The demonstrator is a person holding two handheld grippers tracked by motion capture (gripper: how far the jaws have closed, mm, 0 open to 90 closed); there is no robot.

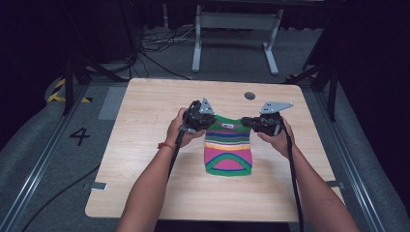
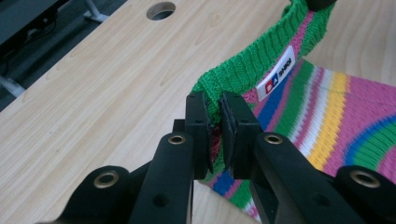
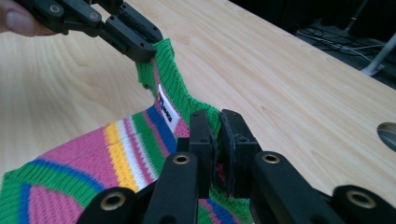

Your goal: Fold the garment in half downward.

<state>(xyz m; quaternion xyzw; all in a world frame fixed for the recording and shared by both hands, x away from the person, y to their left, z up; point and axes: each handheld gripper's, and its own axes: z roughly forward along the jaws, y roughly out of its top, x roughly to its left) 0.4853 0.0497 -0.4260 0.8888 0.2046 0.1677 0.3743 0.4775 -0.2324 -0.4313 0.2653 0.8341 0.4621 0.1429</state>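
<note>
A small striped knit top (image 1: 228,151) in green, pink, blue and yellow lies on the wooden table (image 1: 145,159), its green collar toward the far side. My left gripper (image 1: 209,120) is shut on the collar's left end, and my right gripper (image 1: 247,122) is shut on its right end. In the left gripper view the gripper (image 2: 215,127) pinches the green ribbed collar (image 2: 252,60) beside a white label (image 2: 279,73). In the right gripper view my right gripper (image 3: 217,140) clamps the knit top (image 3: 93,154), and the left gripper (image 3: 140,51) holds the collar's other end, lifted off the table.
A round hole (image 1: 249,95) sits in the table behind the top. Beyond the far edge stand a white frame's legs (image 1: 232,43) and cables on the floor. Bare wood surrounds the top.
</note>
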